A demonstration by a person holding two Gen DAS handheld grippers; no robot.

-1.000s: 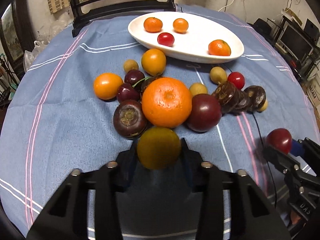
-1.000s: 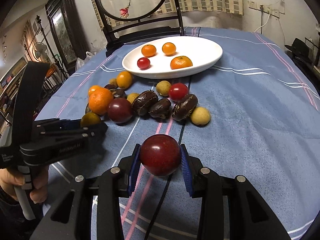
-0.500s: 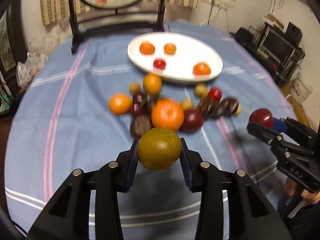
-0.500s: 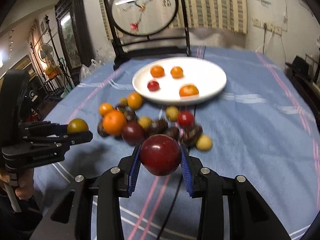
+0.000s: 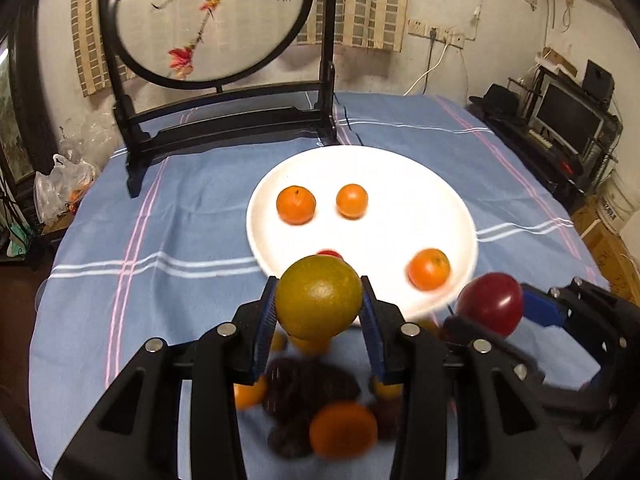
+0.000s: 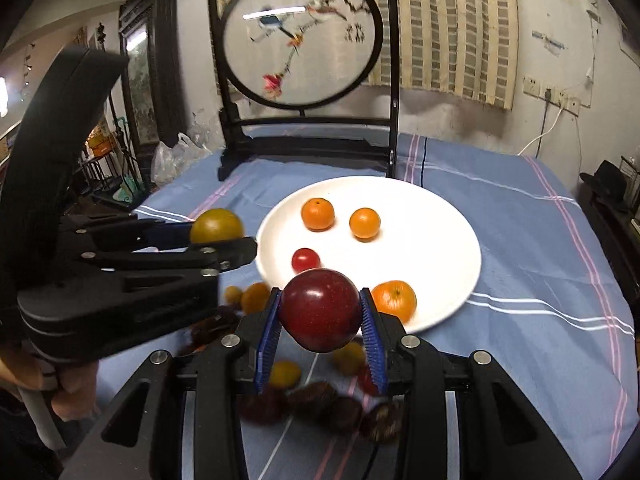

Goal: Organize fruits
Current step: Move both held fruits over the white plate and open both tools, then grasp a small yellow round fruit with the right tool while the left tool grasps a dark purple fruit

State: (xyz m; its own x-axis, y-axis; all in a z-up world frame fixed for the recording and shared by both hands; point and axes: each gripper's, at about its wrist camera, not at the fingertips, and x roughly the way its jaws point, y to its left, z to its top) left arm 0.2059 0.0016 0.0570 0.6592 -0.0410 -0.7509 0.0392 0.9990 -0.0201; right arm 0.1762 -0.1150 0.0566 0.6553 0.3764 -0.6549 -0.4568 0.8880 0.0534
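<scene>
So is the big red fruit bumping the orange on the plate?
Cannot tell. In the right wrist view the red fruit, held in the right hand-held gripper, overlaps the orange; no gap or contact shows.

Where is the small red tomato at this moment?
The tomato lies on the white plate, on its near left part in the right wrist view, just beyond the plum that the right gripper holds.

The plate (image 5: 400,168) lies ahead of the fingers (image 5: 370,336); loose fruits (image 5: 344,432) lie on the worktop (image 5: 120,280) beneath them.
</scene>
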